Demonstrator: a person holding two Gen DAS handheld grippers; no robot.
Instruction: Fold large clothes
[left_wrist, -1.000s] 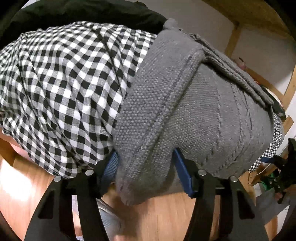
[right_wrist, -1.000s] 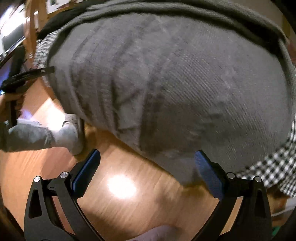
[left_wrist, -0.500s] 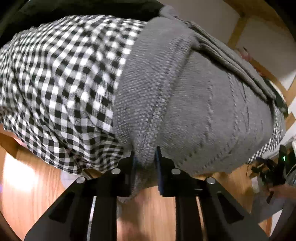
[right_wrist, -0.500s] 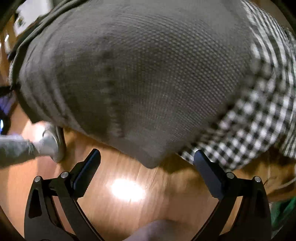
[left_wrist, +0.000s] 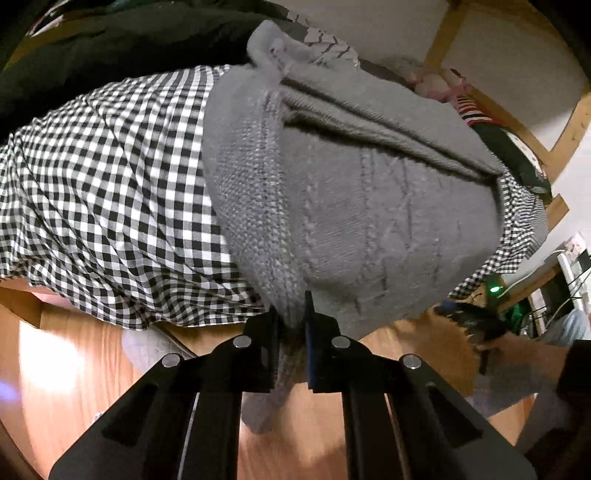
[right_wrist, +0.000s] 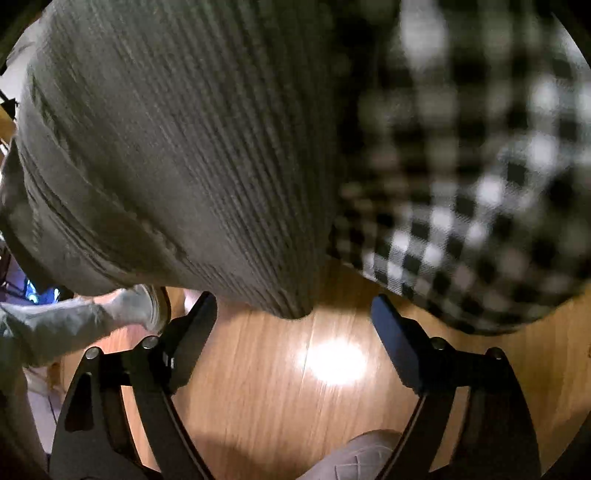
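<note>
**Left gripper clamped on sweater edge; right gripper closing**

Since the earlier frame, the left gripper (left_wrist: 293, 325) has closed fully on the ribbed edge of the grey knit sweater (left_wrist: 351, 206), pinched at lower centre of its view. That sweater lies over a checked cloth (left_wrist: 110, 184) (black and white). Jaws of the right gripper (right_wrist: 293, 317) are wide and closing, with only the sweater's lower corner (right_wrist: 291, 310) hanging just above the gap, untouched, over the wooden floor (right_wrist: 277, 387).

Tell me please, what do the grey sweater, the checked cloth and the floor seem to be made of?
Sweater: thick knit, probably wool or acrylic; stitch rows, cable lines and a fuzzy, matt surface show.
Checked cloth: thin woven fabric, likely cotton; a flat black and white check with fine creases.
Floor: wood or wood-look laminate; plank seams and grain, and a glossy finish with a bright lamp reflection.
</note>
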